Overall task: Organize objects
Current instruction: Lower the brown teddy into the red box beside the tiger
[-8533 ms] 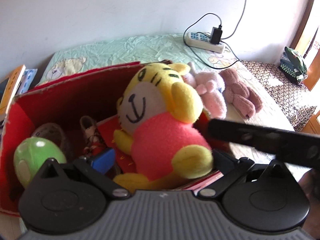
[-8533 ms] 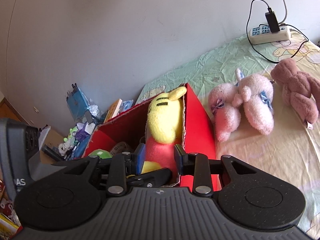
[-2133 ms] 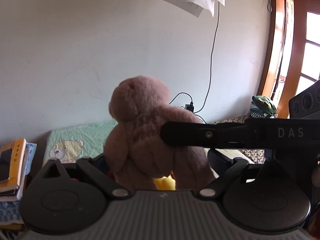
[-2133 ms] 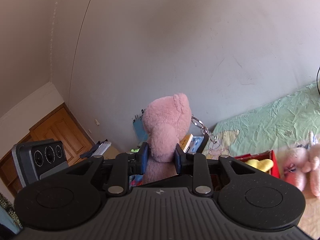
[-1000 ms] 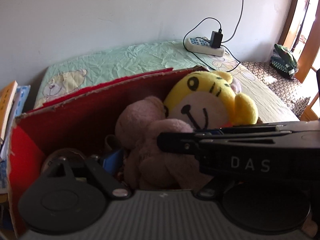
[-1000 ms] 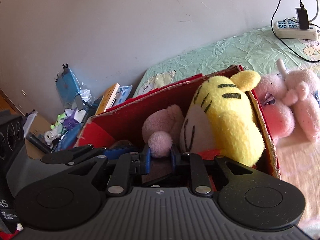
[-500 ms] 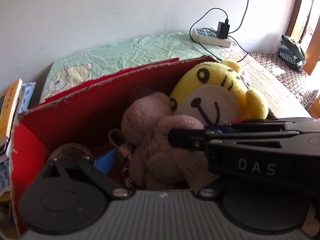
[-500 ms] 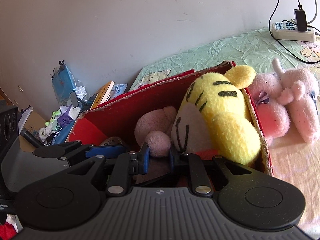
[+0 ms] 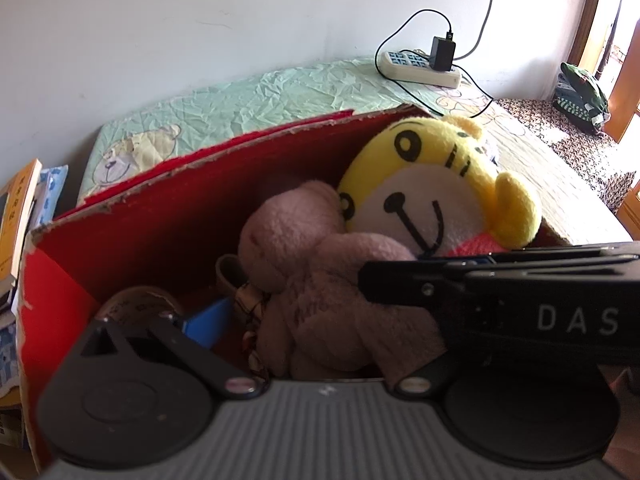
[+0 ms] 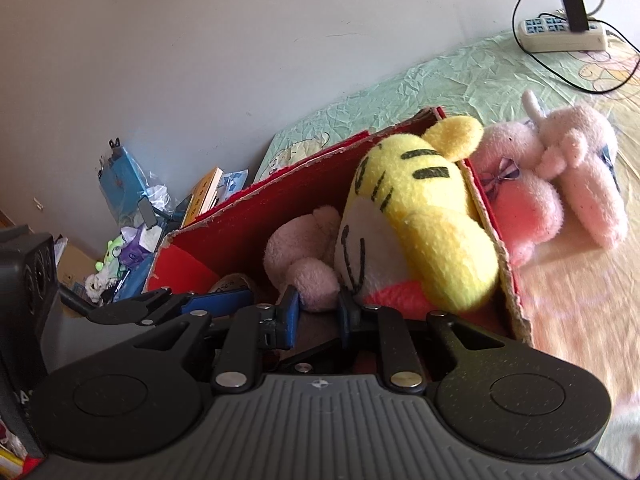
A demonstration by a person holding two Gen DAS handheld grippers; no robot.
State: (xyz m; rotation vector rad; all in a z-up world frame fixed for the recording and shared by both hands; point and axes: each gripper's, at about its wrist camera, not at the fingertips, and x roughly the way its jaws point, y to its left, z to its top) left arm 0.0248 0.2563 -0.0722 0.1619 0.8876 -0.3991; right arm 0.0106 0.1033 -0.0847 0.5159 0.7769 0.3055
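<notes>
A red cardboard box (image 9: 192,200) with torn, ragged top edges sat on a bed covered by a crinkled pale green quilt (image 9: 280,96) printed with cartoon bears. Inside the box, a fuzzy brownish-pink teddy bear (image 9: 320,280) lay slumped against a plump yellow tiger plush (image 9: 432,184), which had a white felt face, black stitched stripes and a coral-red belly. The bear's pile looked short and matted; the tiger's was smoother and fleecy.

The left gripper (image 9: 316,312), hard black plastic with a blue rubber pad (image 9: 208,320) showing on one finger, reached into the box with its jaws spread wide on either side of the bear, having just been opening. Its pads did not press on the toy. The right gripper (image 10: 316,312), matching in build, was clamped on one rounded paw of the teddy bear (image 10: 308,268), its blue pads squeezing the soft limb from both sides. In the left wrist view its black body crossed in front of the bear, with white letters on its side.

Down in the box's left corner a round, domed object and a strap with a metal clasp were partly visible, too dark to identify.

Outside the box, on its right, a fluffy pale pink plush (image 10: 560,184) with a small bow lay on the quilt. A white power strip (image 9: 416,66) with a black adapter and looping black cable rested near the smooth white wall. Books (image 9: 20,208) were stacked beside the bed on the left.
</notes>
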